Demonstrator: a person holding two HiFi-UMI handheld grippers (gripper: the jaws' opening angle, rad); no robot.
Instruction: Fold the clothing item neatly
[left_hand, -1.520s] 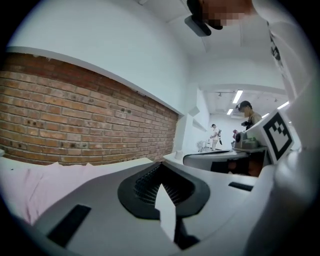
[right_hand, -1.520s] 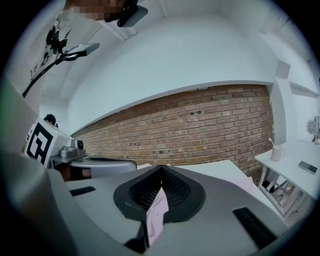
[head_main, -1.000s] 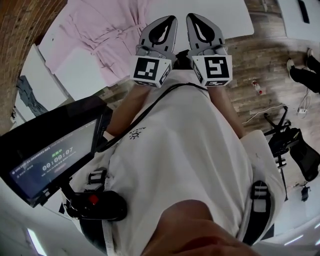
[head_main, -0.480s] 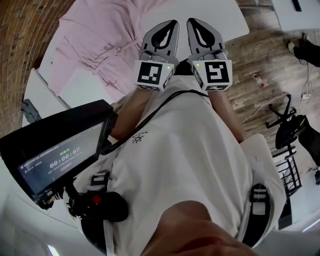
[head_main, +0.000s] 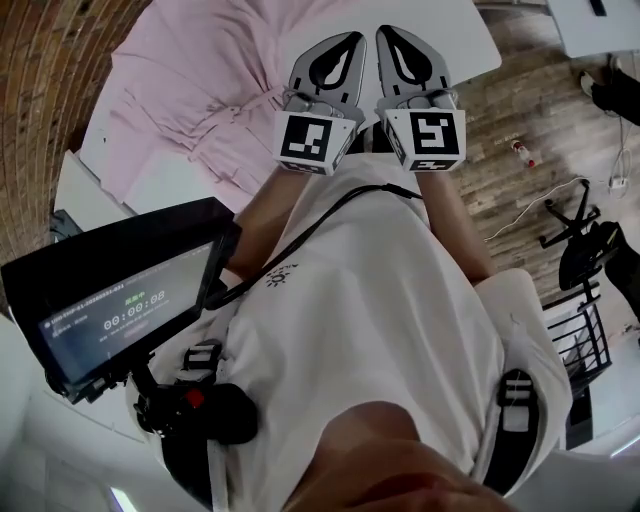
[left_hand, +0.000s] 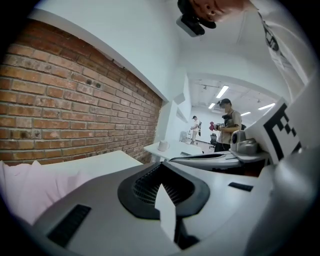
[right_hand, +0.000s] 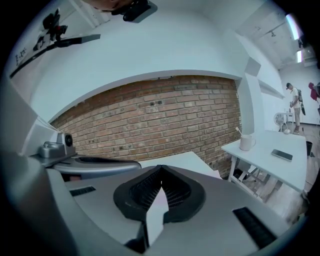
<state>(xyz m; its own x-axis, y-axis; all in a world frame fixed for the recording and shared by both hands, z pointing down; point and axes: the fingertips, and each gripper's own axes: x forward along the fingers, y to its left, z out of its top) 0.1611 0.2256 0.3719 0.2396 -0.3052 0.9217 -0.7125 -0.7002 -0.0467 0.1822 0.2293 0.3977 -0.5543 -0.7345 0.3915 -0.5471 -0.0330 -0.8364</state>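
Basically not started: pink garment (head_main: 200, 90) lies spread, unfolded, on white table (head_main: 450, 35), upper left of frame. Left gripper (head_main: 345, 48), right gripper (head_main: 392, 42) both closed, empty, top centre, beside garment's right edge.

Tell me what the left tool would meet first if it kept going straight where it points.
Probably the bare white table, just right of the pink garment. The left tool is shut and points down over that spot. Depth is unclear, so it could meet the garment's edge instead.
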